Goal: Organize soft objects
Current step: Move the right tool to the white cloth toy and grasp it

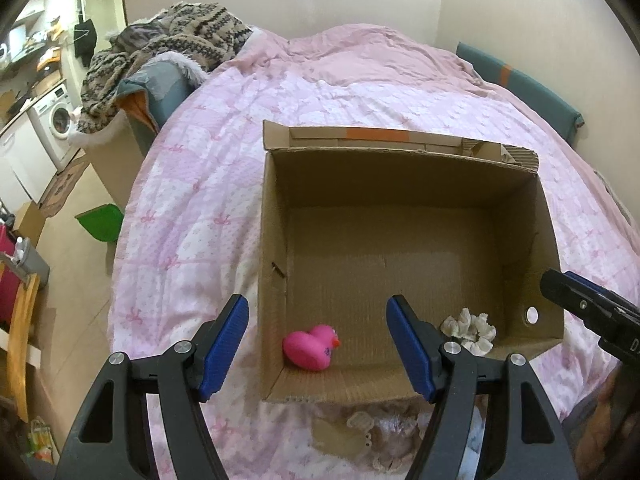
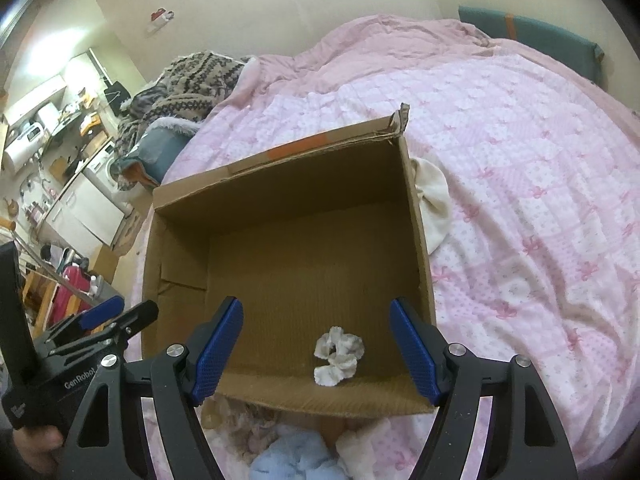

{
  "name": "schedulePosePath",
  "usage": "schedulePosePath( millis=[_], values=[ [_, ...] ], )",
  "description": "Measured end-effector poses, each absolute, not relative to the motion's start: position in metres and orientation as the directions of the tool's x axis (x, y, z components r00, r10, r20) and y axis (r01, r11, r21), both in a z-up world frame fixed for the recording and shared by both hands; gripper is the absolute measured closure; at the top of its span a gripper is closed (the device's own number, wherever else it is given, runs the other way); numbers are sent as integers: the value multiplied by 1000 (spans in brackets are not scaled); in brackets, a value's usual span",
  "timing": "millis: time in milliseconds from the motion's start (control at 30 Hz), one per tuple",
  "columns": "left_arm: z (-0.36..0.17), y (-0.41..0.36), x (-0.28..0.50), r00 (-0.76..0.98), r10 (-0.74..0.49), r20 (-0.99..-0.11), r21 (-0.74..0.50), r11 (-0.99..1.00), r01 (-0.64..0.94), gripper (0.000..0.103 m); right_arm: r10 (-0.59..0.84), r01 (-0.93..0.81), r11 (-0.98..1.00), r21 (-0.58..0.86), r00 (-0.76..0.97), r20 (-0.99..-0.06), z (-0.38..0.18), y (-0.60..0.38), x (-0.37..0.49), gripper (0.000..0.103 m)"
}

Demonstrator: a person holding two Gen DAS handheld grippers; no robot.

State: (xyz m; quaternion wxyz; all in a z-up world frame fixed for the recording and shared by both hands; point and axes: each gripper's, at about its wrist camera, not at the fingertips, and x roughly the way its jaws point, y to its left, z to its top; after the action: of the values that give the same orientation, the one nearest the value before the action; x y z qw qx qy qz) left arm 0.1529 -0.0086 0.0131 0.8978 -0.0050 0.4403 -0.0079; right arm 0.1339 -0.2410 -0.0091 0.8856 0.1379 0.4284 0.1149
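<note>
An open cardboard box (image 1: 276, 240) (image 2: 420, 240) stands on a pink bedspread. A pink rubber duck (image 1: 310, 350) lies in its near left corner. A white scrunchie (image 1: 468, 330) (image 2: 338, 356) lies on the box floor by the near wall. My left gripper (image 1: 317, 300) hangs open above the duck's corner, with nothing between its blue pads. Over the scrunchie my right gripper (image 2: 316, 304) is open and holds nothing. Each gripper shows at the edge of the other's view. Below the box's near wall lie a blue fluffy piece (image 2: 292, 456), a white one (image 2: 360, 448) and a beige one (image 2: 248, 424).
A white cloth (image 2: 434, 208) lies against the box's right outer wall. A patterned blanket pile (image 1: 180, 40) sits at the bed's far left. A teal cushion (image 1: 532, 88) lines the far right side of the bed. The floor, a green object (image 1: 100, 224) and a washing machine (image 1: 60, 120) are at left.
</note>
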Motion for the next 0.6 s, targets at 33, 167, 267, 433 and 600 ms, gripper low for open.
schedulePosePath(
  millis=[33, 167, 267, 433, 600],
  values=[
    [14, -7, 150, 612, -19, -790, -20, 1000, 5, 34, 317, -89, 938, 334, 609, -727, -7, -241, 131, 23],
    [16, -3, 139, 610, -18, -792, -26, 1000, -3, 34, 312, -93, 941, 326, 611, -727, -5, -241, 120, 23],
    [17, 0, 128, 612, -14, -791, -25, 1000, -9, 34, 315, -91, 940, 330, 604, -732, -5, -239, 110, 23],
    [16, 5, 113, 610, -15, -792, -31, 999, -16, 34, 314, -94, 942, 323, 590, -744, -6, -235, 93, 23],
    [13, 9, 103, 614, -14, -789, -46, 998, -37, 34, 333, -67, 931, 358, 553, -763, -15, -238, 73, 23]
  ],
)
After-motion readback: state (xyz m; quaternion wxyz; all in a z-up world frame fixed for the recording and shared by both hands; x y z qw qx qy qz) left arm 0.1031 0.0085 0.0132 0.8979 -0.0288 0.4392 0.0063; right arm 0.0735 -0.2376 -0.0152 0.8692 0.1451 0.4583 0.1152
